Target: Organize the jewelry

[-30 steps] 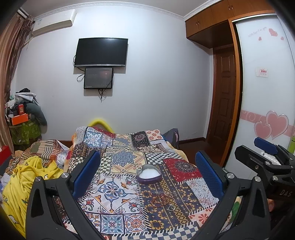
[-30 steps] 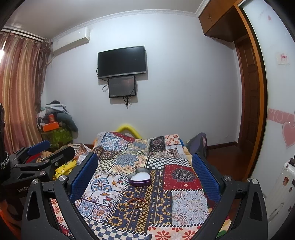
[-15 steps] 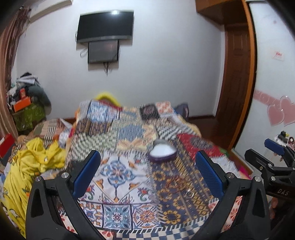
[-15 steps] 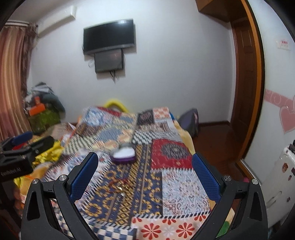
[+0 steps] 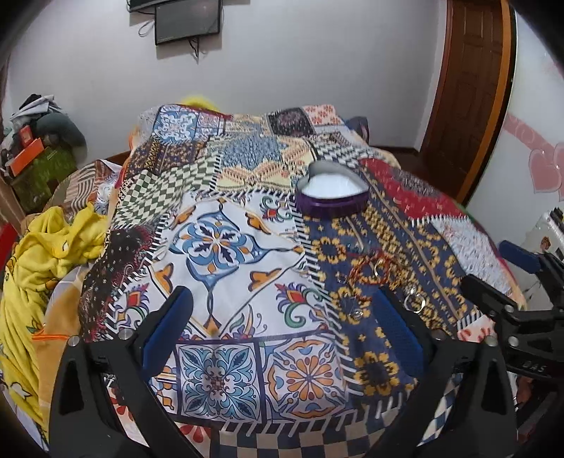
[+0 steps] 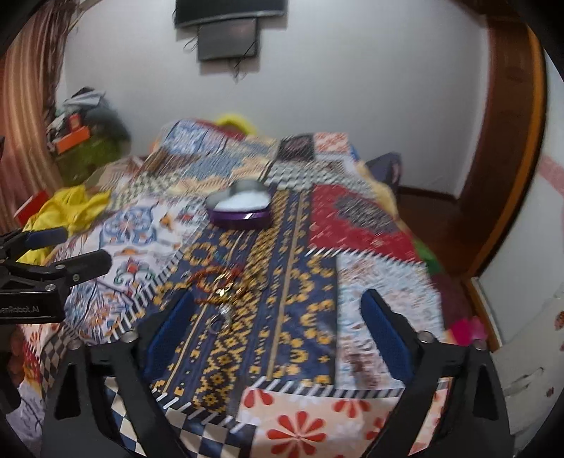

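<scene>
Both the left tongs (image 5: 282, 327) and the right tongs (image 6: 278, 324) are empty, their jaws closing with nothing between them. The jewelry (image 5: 373, 274), a tangle of beads and rings, lies near the heart-shaped box (image 5: 331, 193). Closing carelessly could snag the patchwork bedspread (image 5: 225, 246), or perhaps scatter rings; blur hides detail. Beyond: white wall (image 5: 317, 53), wooden door (image 5: 469, 81).

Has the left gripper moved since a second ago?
Yes. The left gripper, jaws closing on nothing, has tipped down toward the bedspread: the wall monitor slid to the frame's top edge.
</scene>
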Motion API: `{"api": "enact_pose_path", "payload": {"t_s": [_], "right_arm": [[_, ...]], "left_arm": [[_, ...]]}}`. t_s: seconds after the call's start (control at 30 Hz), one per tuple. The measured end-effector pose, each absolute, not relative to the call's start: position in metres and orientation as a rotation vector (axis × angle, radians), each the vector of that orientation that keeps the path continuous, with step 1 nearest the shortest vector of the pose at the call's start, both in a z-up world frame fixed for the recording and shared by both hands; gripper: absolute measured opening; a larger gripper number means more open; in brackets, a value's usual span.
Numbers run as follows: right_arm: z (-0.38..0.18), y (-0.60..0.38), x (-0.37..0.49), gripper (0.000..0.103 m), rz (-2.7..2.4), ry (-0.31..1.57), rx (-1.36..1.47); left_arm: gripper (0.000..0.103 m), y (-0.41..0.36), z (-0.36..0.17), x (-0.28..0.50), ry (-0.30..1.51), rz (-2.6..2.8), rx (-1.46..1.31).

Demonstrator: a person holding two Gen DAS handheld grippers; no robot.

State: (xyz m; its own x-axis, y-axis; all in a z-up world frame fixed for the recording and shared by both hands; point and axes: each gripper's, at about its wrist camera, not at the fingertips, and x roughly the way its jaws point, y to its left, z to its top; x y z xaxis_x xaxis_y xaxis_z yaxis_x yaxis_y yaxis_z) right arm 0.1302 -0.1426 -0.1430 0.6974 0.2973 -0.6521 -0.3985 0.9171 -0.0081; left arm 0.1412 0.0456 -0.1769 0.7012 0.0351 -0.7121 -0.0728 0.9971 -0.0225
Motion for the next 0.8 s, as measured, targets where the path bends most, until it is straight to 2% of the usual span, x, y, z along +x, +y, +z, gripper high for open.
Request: {"api": "enact_pose_path", "payload": {"t_s": [0.03, 0.17, 0.37, 0.43, 0.6, 0.63, 0.8], "right_arm": [[-0.148, -0.14, 0.134, 0.081, 0.412, 0.722, -0.149], [-0.165, -0.133, 0.147, 0.064, 0.478, 0.795, -0.116], [-0.182, -0.127, 0.161, 0.04, 0.545, 0.871, -0.087], [-0.185, -0.123, 0.163, 0.036, 0.563, 0.883, -0.087], [-0.191, -0.118, 0.162, 0.023, 0.598, 0.892, -0.104], [-0.191, -0.118, 0.162, 0.018, 0.604, 0.891, -0.106], [-0.189, -0.122, 0.164, 0.011, 0.616, 0.889, -0.1]], "left_arm": [[0.088, 0.044, -0.179, 0.143, 0.799, 0.061, -0.039], [0.079, 0.034, -0.186, 0.149, 0.821, 0.023, -0.006], [0.059, 0.019, -0.194, 0.156, 0.86, -0.067, 0.012], [0.052, 0.015, -0.198, 0.159, 0.877, -0.094, 0.012], [0.044, 0.01, -0.207, 0.163, 0.913, -0.154, -0.017], [0.042, 0.009, -0.208, 0.164, 0.917, -0.156, -0.021], [0.03, 0.006, -0.217, 0.171, 0.945, -0.183, -0.045]]}}
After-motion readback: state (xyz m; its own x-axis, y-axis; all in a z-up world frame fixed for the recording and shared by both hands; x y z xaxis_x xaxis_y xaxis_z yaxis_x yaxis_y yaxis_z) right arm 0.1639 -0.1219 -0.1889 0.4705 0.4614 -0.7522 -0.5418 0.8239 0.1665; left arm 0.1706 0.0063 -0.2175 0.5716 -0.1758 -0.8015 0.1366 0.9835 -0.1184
